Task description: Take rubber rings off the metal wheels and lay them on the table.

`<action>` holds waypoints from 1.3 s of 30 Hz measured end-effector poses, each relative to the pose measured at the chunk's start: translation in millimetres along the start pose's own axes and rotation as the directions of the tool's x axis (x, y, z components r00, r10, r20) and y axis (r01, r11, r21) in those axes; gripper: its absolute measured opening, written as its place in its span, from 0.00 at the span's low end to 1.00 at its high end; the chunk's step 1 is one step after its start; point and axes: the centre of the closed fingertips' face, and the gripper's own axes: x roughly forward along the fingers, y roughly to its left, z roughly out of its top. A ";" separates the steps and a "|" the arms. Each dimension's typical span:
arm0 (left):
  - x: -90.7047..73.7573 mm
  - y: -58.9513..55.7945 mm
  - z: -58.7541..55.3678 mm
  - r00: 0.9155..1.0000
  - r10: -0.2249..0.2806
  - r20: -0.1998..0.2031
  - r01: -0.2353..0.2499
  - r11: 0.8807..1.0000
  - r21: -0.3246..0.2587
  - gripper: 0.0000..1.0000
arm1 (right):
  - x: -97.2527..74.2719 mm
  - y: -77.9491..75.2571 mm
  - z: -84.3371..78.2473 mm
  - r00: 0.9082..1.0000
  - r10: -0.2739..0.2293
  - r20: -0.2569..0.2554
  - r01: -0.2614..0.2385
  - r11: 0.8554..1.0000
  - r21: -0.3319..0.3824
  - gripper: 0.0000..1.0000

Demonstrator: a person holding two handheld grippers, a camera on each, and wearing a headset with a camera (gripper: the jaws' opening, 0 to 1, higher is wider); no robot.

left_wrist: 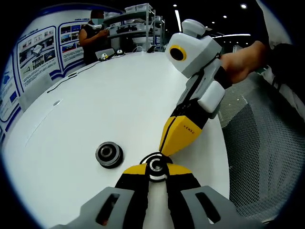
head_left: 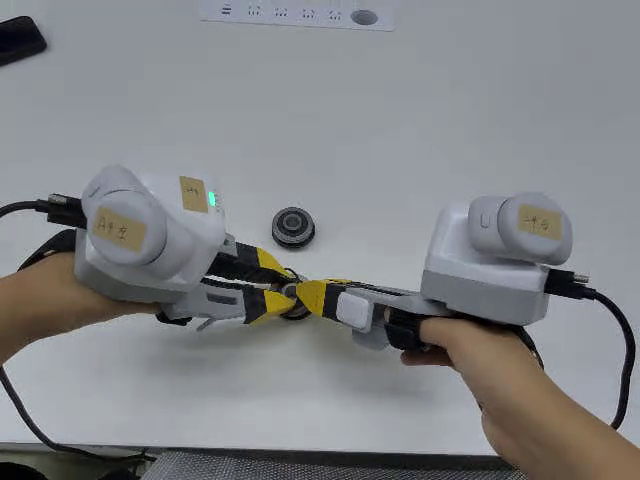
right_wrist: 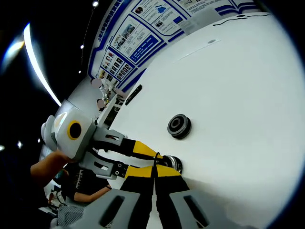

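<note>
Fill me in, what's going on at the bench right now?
A person works a gripper in each hand. The left gripper has its jaws shut on a metal wheel over the table. The right gripper meets it from the opposite side, jaws pressed together at that wheel's rim; whether they pinch the rubber ring is too small to tell. A second wheel lies apart on the table, untouched.

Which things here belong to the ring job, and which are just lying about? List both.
Job:
held wheel
loose wheel
left hand-held gripper
right hand-held gripper
table

Lying about:
phone
power strip
</note>
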 end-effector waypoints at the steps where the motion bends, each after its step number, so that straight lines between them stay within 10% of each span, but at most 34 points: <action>1: -1.0 -0.3 0.1 1.000 -0.001 0.000 0.001 1.000 -0.001 0.14 | 0.1 0.0 0.4 1.000 0.001 0.001 -0.001 1.000 0.002 0.02; 16: -28.7 10.1 8.6 0.998 0.059 0.028 -0.059 0.998 0.000 0.19 | -10.6 6.2 10.5 0.998 0.040 0.049 -0.044 0.995 0.087 0.02; 39: -7.0 4.6 7.4 1.000 0.014 -0.006 -0.014 1.000 0.017 0.17 | -52.9 -79.3 20.8 0.964 -0.236 0.123 0.210 0.958 0.194 0.02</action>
